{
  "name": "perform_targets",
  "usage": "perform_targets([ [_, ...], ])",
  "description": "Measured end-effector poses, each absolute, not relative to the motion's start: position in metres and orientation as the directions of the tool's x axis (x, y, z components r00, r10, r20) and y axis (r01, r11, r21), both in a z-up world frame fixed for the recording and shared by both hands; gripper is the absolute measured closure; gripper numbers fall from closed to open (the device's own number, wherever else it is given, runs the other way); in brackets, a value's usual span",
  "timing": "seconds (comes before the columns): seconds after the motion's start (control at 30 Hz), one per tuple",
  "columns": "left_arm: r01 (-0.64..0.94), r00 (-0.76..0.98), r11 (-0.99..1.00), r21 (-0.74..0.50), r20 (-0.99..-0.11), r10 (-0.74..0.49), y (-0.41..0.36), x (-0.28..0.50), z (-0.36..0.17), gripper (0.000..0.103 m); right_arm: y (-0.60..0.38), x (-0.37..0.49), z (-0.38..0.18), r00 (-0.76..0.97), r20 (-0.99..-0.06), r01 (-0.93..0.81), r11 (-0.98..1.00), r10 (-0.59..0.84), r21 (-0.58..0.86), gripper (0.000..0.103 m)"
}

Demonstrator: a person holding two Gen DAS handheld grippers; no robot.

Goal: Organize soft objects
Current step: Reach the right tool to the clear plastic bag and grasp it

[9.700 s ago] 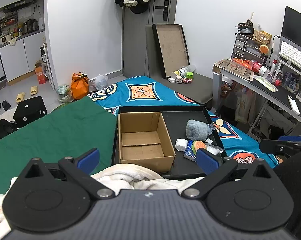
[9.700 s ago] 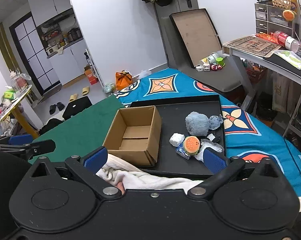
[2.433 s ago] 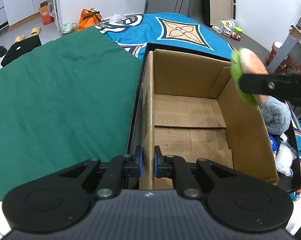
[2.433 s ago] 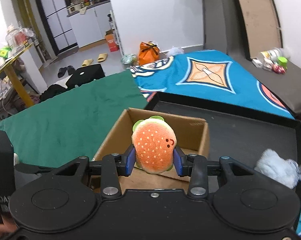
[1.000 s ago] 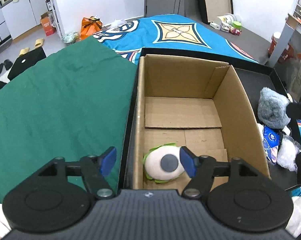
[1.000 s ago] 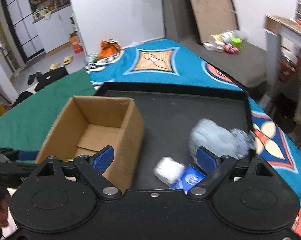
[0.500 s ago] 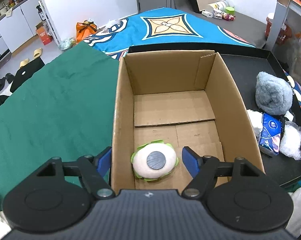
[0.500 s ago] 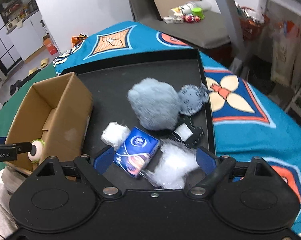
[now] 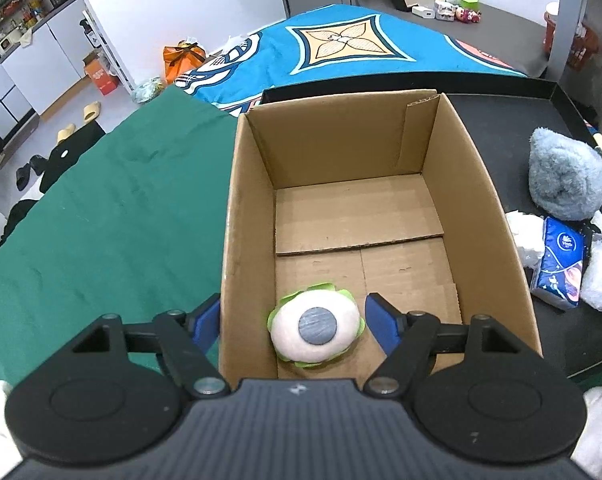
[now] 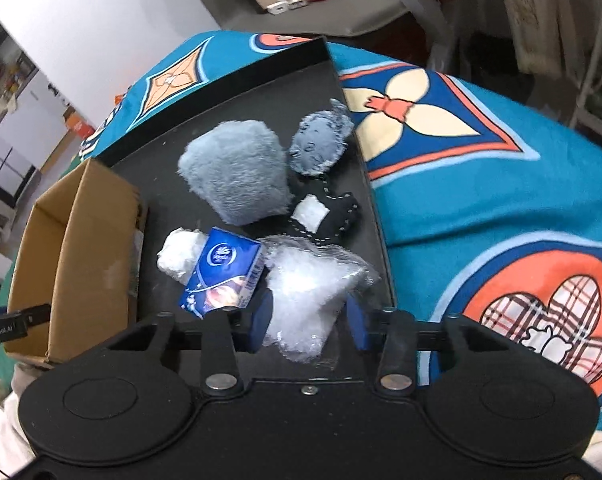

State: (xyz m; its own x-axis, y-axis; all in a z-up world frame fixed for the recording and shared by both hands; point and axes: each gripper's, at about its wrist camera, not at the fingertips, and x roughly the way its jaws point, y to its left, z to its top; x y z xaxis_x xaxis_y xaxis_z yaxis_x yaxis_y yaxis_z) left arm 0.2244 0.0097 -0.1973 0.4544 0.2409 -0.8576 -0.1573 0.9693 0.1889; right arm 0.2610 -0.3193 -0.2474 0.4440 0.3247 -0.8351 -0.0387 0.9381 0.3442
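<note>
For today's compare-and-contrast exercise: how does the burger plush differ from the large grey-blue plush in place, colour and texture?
The burger plush lies inside the cardboard box; the large grey-blue plush sits on the black tray outside it. The burger plush shows a smooth pale underside with a grey disc and a green frill; the grey-blue plush is shaggy and one colour. The burger plush looks smaller. Neither is held by a claw.

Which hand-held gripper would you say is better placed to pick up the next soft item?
Right. The right hand-held gripper is open around the clear plastic bag; the left hand-held gripper straddles the cardboard box wall.
</note>
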Motion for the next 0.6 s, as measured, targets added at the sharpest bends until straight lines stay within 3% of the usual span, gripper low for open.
perform_targets([
  [0.23, -0.167, 0.455, 0.967, 0.193, -0.855, 0.249, 0.009, 0.227, -0.198, 0.028, -0.319, 0.269, -0.262, 0.423, -0.846, -0.004, 0.934, 0.324, 0.356, 0.064],
  [0.5, -0.159, 0.447, 0.967, 0.198, -0.859, 0.249, 0.01, 0.227, -0.201, 0.028, -0.301, 0.278, -0.27, 0.424, -0.85, -0.042, 0.944, 0.313, 0.327, 0.04],
  [0.6, -0.149, 0.447, 0.967, 0.205, -0.859, 0.251, 0.01, 0.228, -0.203, 0.028, -0.292, 0.279, -0.271, 0.443, -0.842, -0.071, 0.949, 0.307, 0.308, 0.04],
])
